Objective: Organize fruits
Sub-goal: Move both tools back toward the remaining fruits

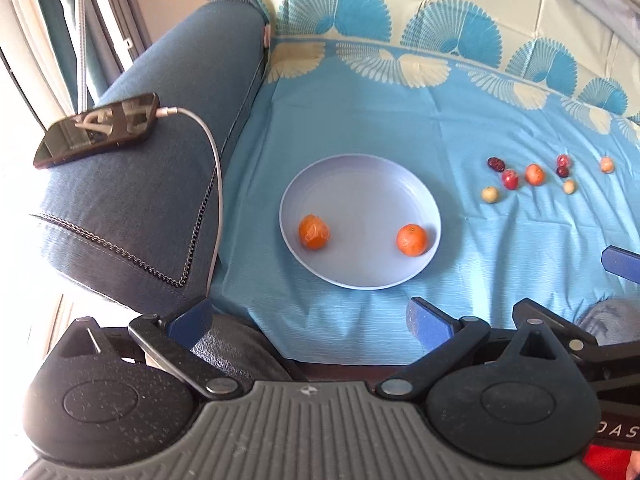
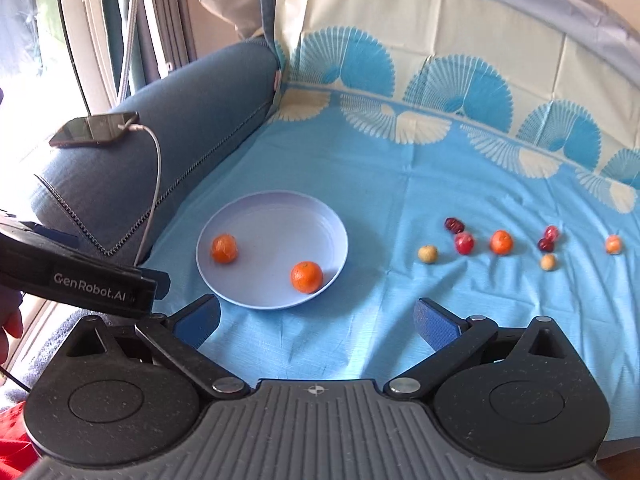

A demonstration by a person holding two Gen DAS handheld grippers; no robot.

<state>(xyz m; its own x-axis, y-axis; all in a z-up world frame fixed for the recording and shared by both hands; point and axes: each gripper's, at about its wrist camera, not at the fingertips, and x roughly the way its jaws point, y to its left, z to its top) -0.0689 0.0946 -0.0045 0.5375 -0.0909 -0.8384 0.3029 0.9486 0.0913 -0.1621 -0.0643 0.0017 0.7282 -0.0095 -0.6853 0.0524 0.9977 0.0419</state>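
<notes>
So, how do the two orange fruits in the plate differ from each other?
The left orange fruit looks rough and uneven, with pale patches; the right orange fruit looks smooth and round. The left one lies near the plate's middle-left; the right one sits against its near rim. Both are orange, similar-sized and free of the grippers.

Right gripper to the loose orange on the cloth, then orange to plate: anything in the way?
Nothing visible. Right gripper is open and empty; only bare cloth before the orange. A tan fruit and red fruit lie toward the plate.
</notes>
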